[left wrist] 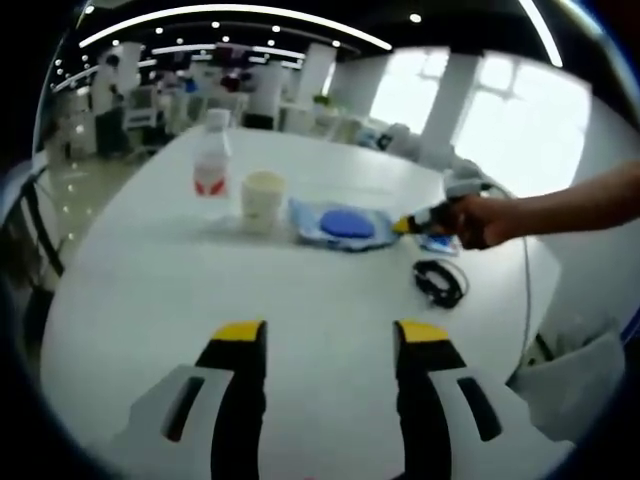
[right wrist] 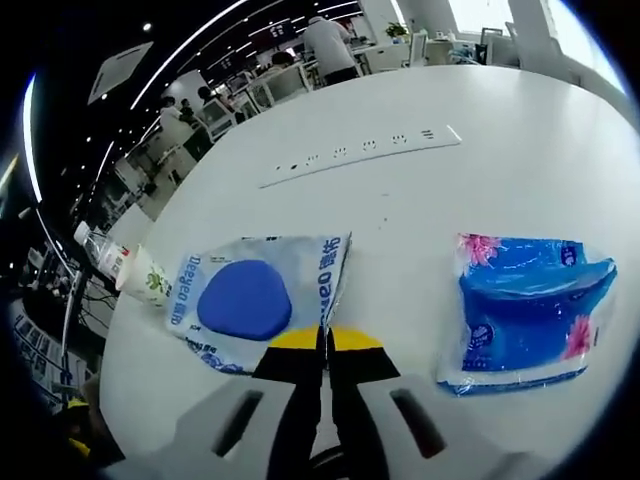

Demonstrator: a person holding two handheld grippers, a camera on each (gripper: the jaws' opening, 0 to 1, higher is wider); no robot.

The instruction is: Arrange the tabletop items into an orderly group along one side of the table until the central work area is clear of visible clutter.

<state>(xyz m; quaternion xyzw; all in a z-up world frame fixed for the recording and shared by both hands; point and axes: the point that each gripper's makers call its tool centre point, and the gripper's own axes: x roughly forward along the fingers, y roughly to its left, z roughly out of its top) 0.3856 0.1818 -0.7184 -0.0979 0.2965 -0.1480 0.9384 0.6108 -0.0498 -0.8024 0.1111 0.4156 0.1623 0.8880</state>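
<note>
My left gripper (left wrist: 325,345) hangs over bare table (left wrist: 150,300), jaws spread, nothing between them. My right gripper (right wrist: 325,345) has its jaws pressed together on the edge of the wipes pack (right wrist: 255,295). A tissue pack (right wrist: 525,310) lies to its right — bottle (left wrist: 211,165), cup (left wrist: 263,200) and cable (left wrist: 440,280) sit nearby.

tool (right wrist: 325,352) closed on blue-disc packet (right wrist: 262,296), tissue pack (right wrist: 523,310) beside

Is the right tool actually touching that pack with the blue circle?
Touching. In the right gripper view the right tool has its jaws closed together on the near edge of the pack with the blue circle, which lies flat on the white table.
</note>
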